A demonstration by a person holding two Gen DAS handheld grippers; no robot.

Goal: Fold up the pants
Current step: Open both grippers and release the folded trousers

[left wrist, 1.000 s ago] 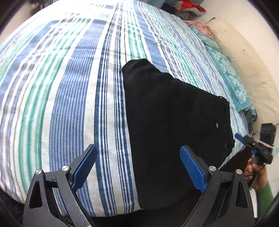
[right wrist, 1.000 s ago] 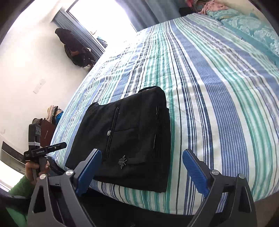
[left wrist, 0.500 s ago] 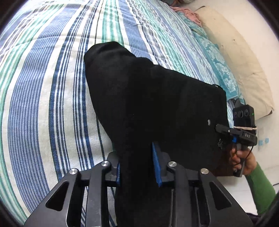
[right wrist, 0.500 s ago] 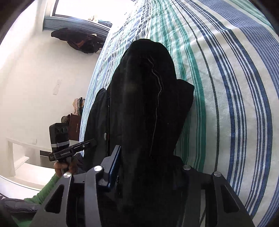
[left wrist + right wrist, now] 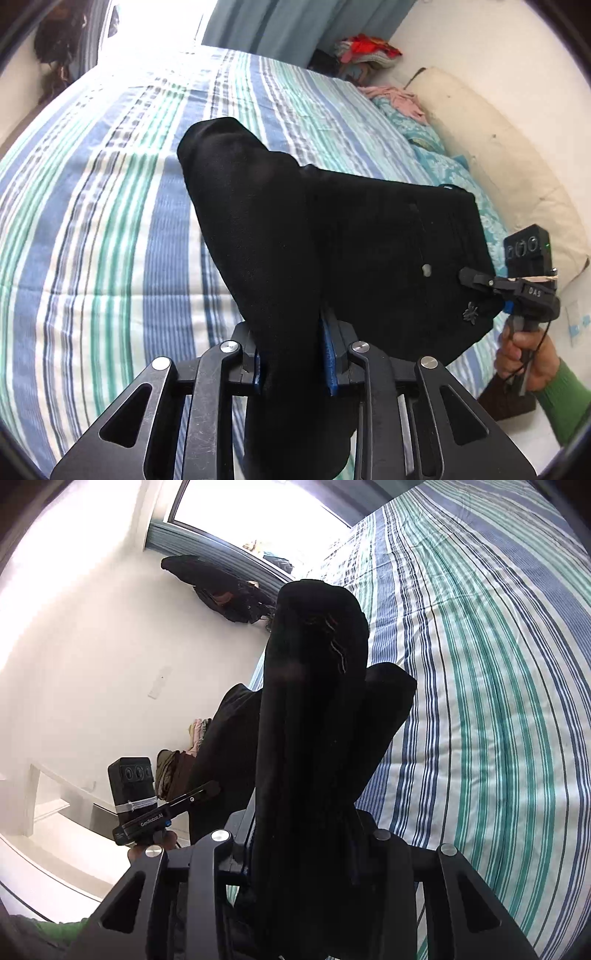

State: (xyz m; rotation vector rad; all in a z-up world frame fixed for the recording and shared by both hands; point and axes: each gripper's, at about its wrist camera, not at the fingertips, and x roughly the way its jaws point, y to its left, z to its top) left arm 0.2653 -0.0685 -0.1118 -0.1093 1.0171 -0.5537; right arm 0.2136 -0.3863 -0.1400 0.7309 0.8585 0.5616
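Observation:
The black pants (image 5: 332, 236) are folded into a thick bundle and held up off the striped bed (image 5: 92, 229). My left gripper (image 5: 291, 354) is shut on one near corner of the bundle, blue pads pinching the fabric. My right gripper (image 5: 299, 834) is shut on the other near corner of the pants (image 5: 314, 709), which rise in front of the lens and hide its fingertips. The right gripper also shows in the left wrist view (image 5: 524, 288), at the pants' right edge, in a green-sleeved hand. The left one shows in the right wrist view (image 5: 147, 812).
The blue, green and white striped bedspread (image 5: 480, 664) spreads out ahead. A cream pillow (image 5: 491, 147) and teal patterned bedding (image 5: 424, 140) lie at the right. Piled clothes (image 5: 365, 51) sit at the far corner by the curtain. A dark garment (image 5: 214, 587) hangs by the window.
Both grippers went from open above the flat folded pants to shut on its near corners, then lifted them. The pants now hang raised off the bed and both views tilt upward.

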